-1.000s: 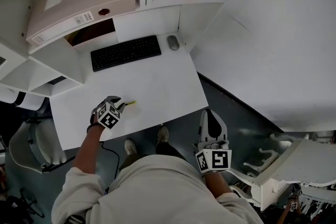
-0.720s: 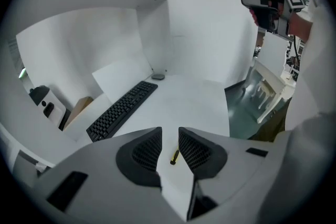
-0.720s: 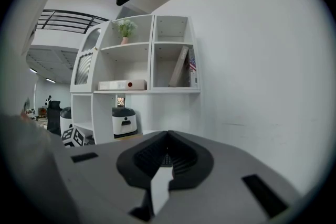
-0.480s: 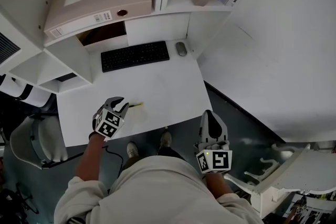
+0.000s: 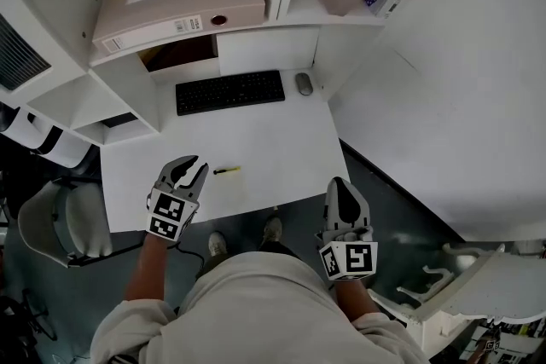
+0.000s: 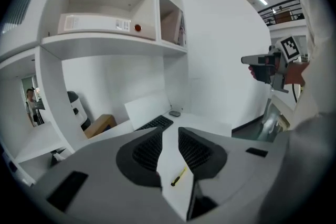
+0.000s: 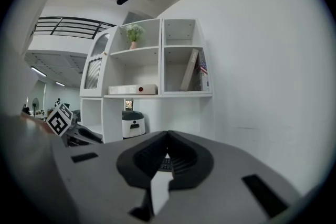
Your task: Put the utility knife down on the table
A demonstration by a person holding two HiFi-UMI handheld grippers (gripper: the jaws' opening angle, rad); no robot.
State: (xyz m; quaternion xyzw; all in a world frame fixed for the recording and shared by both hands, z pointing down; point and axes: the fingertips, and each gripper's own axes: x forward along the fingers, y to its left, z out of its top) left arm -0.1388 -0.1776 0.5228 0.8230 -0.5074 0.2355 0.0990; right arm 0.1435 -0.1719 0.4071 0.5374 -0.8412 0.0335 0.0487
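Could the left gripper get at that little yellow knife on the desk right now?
Probably yes. The left gripper hangs close by the utility knife, which lies alone on the table. Its jaws, having just closed slightly, stand apart and empty, and nothing blocks the way.

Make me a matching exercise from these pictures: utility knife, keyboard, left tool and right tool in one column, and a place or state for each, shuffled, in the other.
Column one:
1. utility knife
2. keyboard
3. left tool
4. right tool

Column two:
A. jaws together, holding nothing
B. at the back of the table
C. jaws apart, holding nothing
D. lying free on the table, towards its front edge

Pairs: 1-D, 2-B, 3-C, 4-A.

Note: the left tool's jaws have just closed a little, with nothing between them.
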